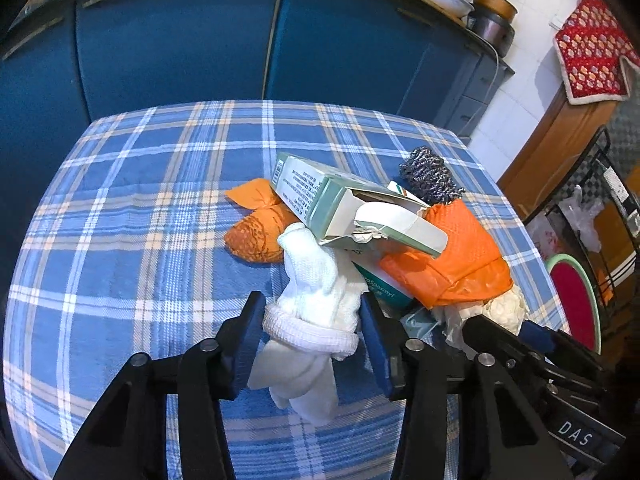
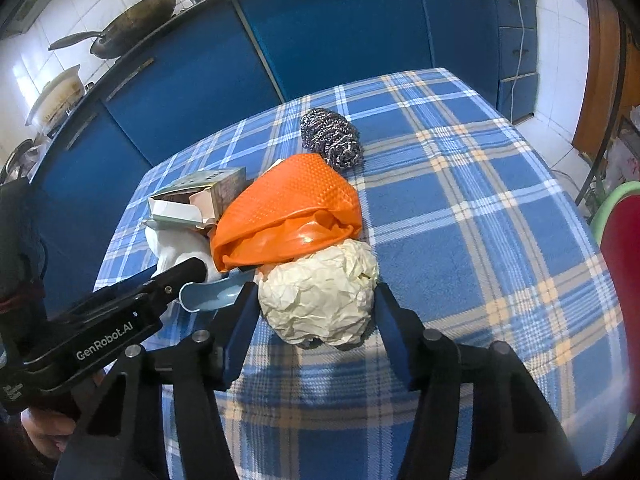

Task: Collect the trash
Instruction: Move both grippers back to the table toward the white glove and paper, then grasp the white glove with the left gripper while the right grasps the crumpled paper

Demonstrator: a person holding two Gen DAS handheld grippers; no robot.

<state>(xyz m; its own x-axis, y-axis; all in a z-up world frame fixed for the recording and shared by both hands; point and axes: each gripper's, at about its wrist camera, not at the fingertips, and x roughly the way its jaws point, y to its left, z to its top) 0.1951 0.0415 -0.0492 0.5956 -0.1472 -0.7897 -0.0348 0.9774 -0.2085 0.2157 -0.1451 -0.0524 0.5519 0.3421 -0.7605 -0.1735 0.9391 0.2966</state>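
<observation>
A pile of trash lies on the blue plaid tablecloth [image 1: 140, 200]. My left gripper [image 1: 314, 312] is shut on a white sock [image 1: 312, 280], both pads pressing its ribbed cuff. My right gripper [image 2: 316, 300] is shut on a crumpled cream paper ball [image 2: 320, 292], which rests on the cloth. Behind the two lie an orange plastic bag [image 2: 288, 208], a torn grey-green carton [image 1: 340, 204], a knotted orange bundle [image 1: 256, 232], a teal box [image 1: 384, 284] partly hidden under the pile, and a steel scourer [image 2: 332, 140]. A light blue plastic piece [image 2: 212, 296] sits between the grippers.
Blue cabinet doors [image 1: 180, 48] stand close behind the table's far edge. A red stool with a green rim [image 1: 572, 300] and a black wire rack [image 1: 600, 200] are off the table's right side. Plaid cloth is bare on the left and the far right.
</observation>
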